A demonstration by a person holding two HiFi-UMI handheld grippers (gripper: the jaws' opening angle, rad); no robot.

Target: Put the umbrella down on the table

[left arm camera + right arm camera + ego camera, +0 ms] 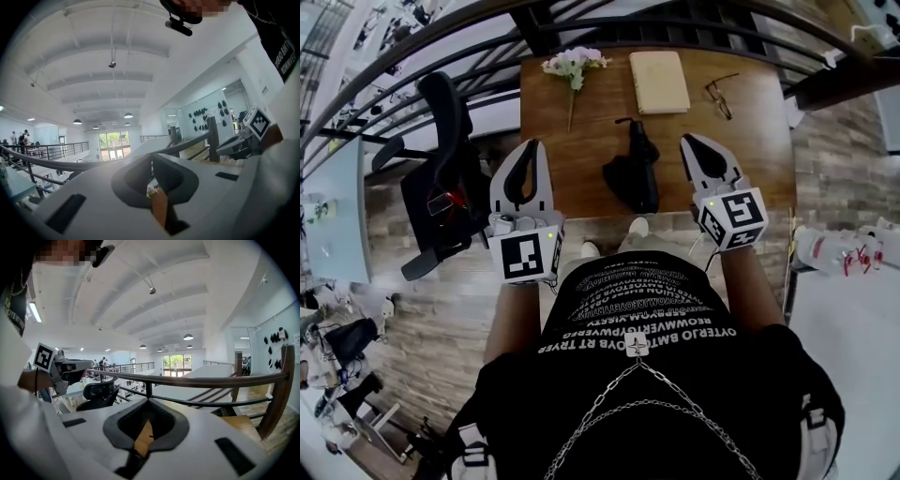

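A black folded umbrella [635, 167] lies on the brown wooden table [581, 155], near its front edge, with neither gripper touching it. My left gripper [531, 145] hangs over the table's front left corner, left of the umbrella, its jaws shut with nothing in them. My right gripper [689, 141] is to the right of the umbrella, also shut and empty. In the left gripper view the left gripper [151, 157] has its tips together, and the table and flowers show through the gap behind them. The right gripper view shows the right gripper [148, 401] with its tips meeting above the table.
On the table's far side lie a bunch of pale flowers [573, 64], a beige book [659, 82] and a pair of glasses [721, 96]. A dark railing [675, 23] runs behind the table. A black office chair [441, 178] stands at the left, and a white table [853, 328] with bottles [825, 251] at the right.
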